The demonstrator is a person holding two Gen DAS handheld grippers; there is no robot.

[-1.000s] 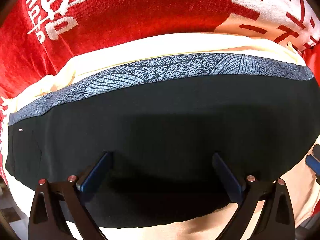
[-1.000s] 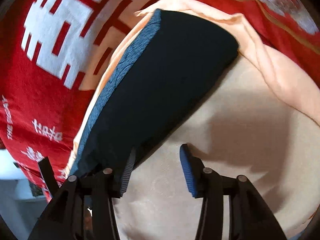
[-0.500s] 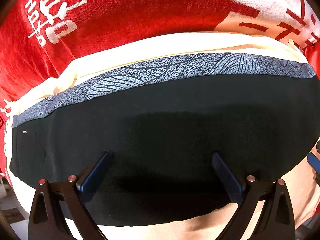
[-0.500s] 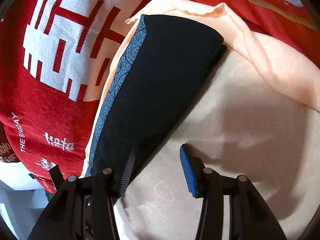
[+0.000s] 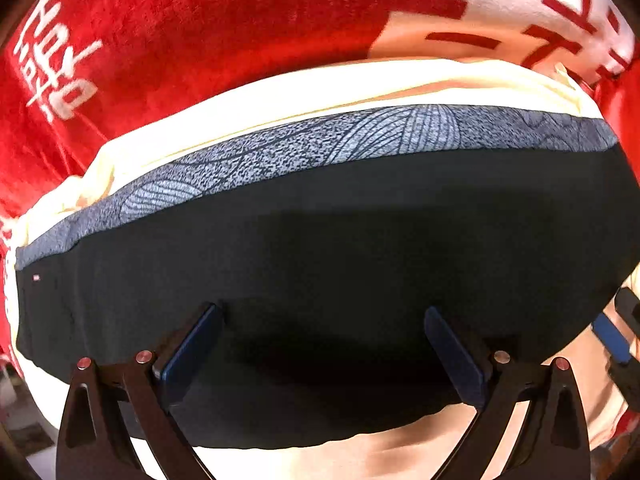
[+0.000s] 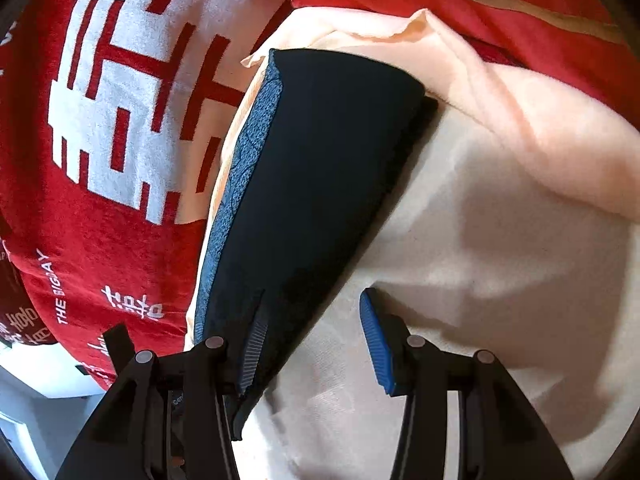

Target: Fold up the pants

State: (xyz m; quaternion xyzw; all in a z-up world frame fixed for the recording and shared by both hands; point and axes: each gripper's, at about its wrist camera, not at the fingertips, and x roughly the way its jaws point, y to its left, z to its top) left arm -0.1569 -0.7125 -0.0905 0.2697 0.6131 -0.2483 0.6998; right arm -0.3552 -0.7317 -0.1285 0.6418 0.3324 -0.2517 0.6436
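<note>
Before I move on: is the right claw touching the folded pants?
Cannot tell. In the right wrist view, the right claw is open; one finger overlaps the pants' edge, but contact or hover is unclear. The other finger is over the cream cloth.

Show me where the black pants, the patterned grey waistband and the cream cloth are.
black pants [image 5: 360, 248]: left wrist view, middle of dark fabric.
patterned grey waistband [image 5: 400, 132]: left wrist view, leaf print.
cream cloth [image 6: 500, 280]: right wrist view, bare part.
</note>
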